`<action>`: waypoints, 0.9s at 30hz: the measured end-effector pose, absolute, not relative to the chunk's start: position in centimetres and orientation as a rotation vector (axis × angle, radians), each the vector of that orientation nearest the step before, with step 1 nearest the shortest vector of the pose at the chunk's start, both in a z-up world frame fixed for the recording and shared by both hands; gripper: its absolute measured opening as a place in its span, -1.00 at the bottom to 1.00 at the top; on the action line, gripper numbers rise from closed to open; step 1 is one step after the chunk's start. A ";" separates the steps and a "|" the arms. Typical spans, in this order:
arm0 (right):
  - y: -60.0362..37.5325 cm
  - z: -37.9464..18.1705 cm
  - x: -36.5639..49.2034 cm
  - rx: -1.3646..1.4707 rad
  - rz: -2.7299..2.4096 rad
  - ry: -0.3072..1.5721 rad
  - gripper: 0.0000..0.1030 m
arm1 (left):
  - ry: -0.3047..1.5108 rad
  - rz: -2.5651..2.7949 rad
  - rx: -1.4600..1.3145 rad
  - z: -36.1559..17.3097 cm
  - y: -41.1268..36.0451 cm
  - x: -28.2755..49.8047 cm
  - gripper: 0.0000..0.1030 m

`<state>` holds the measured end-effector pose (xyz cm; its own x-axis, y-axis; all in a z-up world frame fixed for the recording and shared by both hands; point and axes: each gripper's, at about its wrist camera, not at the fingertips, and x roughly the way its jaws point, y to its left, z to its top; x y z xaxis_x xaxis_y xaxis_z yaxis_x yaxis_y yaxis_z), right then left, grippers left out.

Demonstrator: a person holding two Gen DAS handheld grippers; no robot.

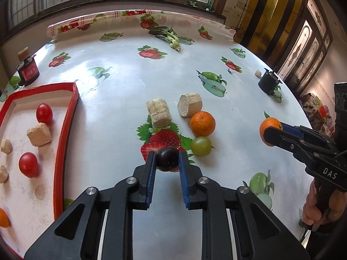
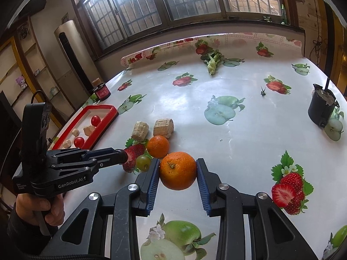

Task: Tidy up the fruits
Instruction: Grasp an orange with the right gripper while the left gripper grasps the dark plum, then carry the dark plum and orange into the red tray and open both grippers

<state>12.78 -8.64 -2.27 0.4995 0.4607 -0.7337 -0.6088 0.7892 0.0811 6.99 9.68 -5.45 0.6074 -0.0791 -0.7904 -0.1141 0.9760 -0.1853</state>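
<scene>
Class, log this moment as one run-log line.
left gripper: shut on dark plum | right gripper: shut on orange | red tray: two tomatoes | table: second orange, green grape

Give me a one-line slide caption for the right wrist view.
Right gripper clamps an orange above the fruit-print tablecloth while the left gripper works beside it.
</scene>
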 end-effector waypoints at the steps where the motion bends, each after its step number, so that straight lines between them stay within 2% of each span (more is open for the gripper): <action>1: -8.3 -2.3 12.6 -0.202 0.659 0.822 -0.32 | 0.911 0.027 -0.229 -5.1 9.9 6.5 -0.65; 11: -4.5 -2.0 9.5 -0.248 0.748 0.804 -0.33 | 0.830 0.144 -0.238 -2.4 12.8 1.1 -0.65; 27: 1.2 -2.0 5.5 -0.318 0.869 0.791 -0.33 | 0.779 0.255 -0.278 -1.5 16.8 -4.1 -0.65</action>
<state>5.51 1.15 -2.03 0.3907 0.5588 -0.7315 -0.7810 0.6218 0.0579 -4.09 16.76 -1.48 0.6846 0.1226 -0.7185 -0.3259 0.9332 -0.1513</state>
